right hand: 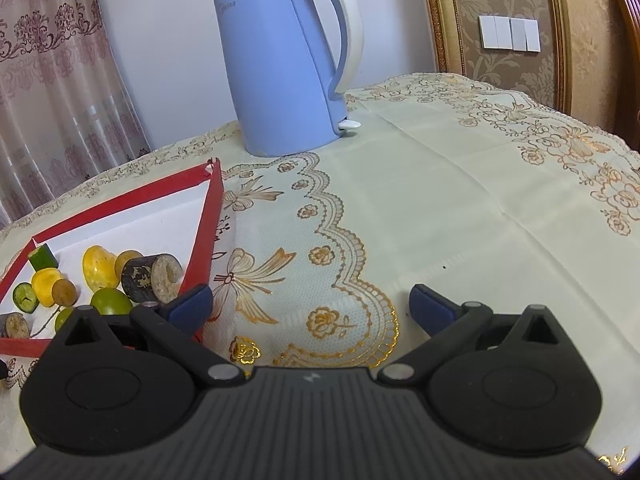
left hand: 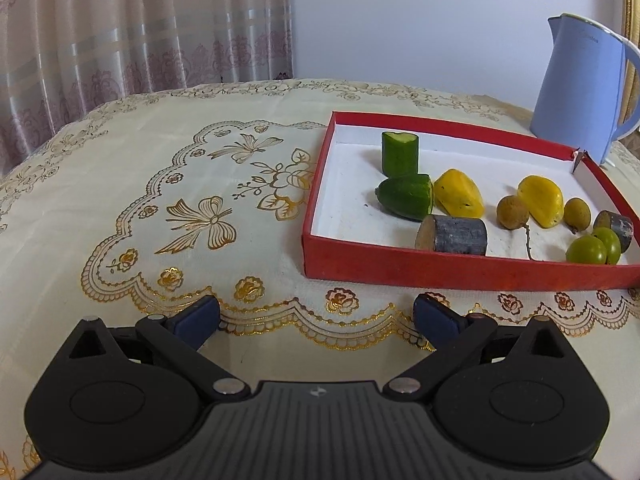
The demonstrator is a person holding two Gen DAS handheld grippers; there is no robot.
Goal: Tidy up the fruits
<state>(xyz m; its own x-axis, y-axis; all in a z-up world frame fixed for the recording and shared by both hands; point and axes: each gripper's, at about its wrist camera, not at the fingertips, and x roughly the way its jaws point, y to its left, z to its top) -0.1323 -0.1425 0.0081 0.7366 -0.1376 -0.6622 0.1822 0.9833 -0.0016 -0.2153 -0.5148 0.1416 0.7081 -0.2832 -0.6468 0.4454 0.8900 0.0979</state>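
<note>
Already the fruits are sitting together in the red box [left hand: 460, 270], ahead and to the right of my left gripper [left hand: 316, 318].

Inside, an upright cucumber piece [left hand: 400, 153] is standing behind a lying one [left hand: 405, 197], which is touching a yellow fruit [left hand: 458, 199]; a dark sugarcane stub [left hand: 452, 235] is lying against the near wall, and further right a second yellow fruit [left hand: 540, 200], two brown longans [left hand: 511, 212] and two green fruits [left hand: 586, 251] are clustering near another cane stub [left hand: 614, 229]. My left jaws are spreading wide over the embroidered tablecloth [left hand: 160, 208], holding nothing. My right gripper [right hand: 310, 308] is gaping empty too, its left fingertip [right hand: 191, 307] overlapping the box's near right corner. Beyond the box a blue kettle [right hand: 280, 68] is standing.
</note>
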